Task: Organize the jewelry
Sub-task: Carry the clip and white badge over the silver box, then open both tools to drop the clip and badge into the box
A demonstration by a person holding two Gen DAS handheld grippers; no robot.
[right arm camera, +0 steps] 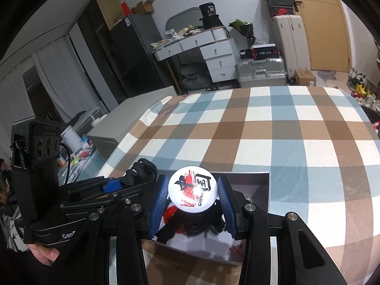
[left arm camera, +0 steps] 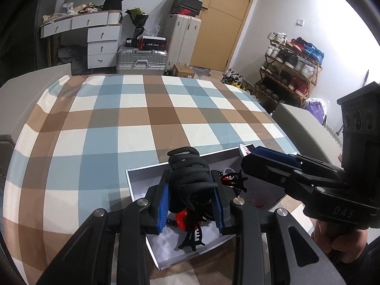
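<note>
1. Black plastic, a coiled hair tie (left arm camera: 190, 173), sits pinched between the blue pads of the left tongs (left arm camera: 192, 196), held above the box (left arm camera: 137, 185).
2. White and round, a badge (right arm camera: 192, 188) printed with red and black marks and the word CHINA is clamped by its edges in the right tongs (right arm camera: 192, 204), also over the box.
3. The box is shallow, grey-white and open-topped; in it lie a red badge (left arm camera: 184, 220), a black claw clip (left arm camera: 192, 239) and a tangle of black and red pieces I cannot tell apart.
4. The two tongs are close together, the right one reaching in from the side at the box's far corner, a hand (left arm camera: 332, 237) gripping its handle.
5. The box rests on the near edge of a worktop covered by a cloth (left arm camera: 142, 118) checked in brown, blue and cream.
6. Beyond stand suitcases (left arm camera: 142, 59), a white dresser (left arm camera: 95, 38) and a shoe rack (left arm camera: 289, 71).
</note>
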